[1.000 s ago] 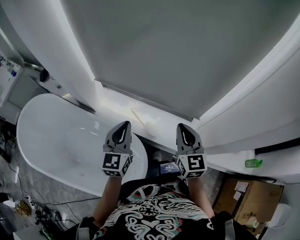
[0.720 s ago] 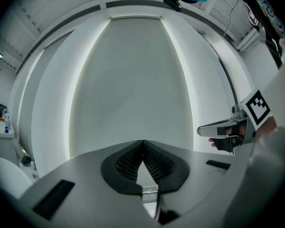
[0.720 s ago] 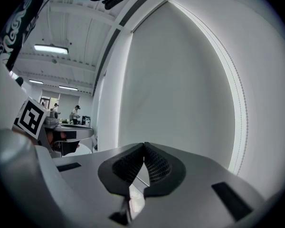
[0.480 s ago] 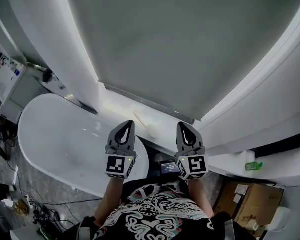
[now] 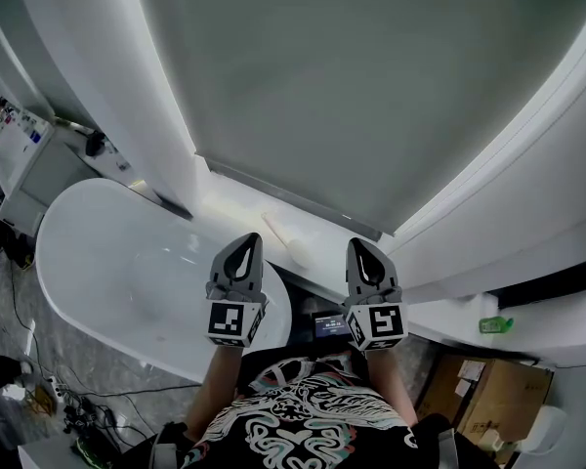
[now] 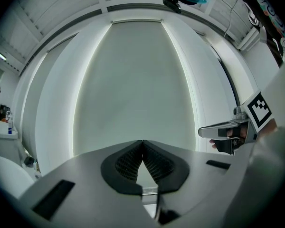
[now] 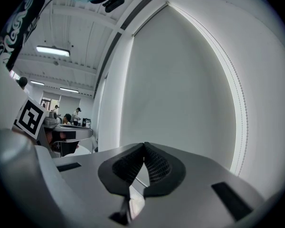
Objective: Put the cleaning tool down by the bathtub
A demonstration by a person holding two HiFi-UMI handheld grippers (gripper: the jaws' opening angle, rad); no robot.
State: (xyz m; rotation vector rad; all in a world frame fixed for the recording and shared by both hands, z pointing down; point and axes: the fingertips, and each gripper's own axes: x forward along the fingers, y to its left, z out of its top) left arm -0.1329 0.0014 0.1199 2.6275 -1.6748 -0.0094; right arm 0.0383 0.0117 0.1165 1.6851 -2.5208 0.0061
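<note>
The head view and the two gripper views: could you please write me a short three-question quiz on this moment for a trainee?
1. True or false: the left gripper holds the cleaning tool.
2. Multiple choice: the cleaning tool lies A) inside the bathtub, B) on the white ledge beside the bathtub, C) on the floor.
3. Fill in the blank: the jaws of the right gripper are ____.

Key: 1 false, as its jaws are together with nothing between them; 2 B; 3 shut, and empty.
</note>
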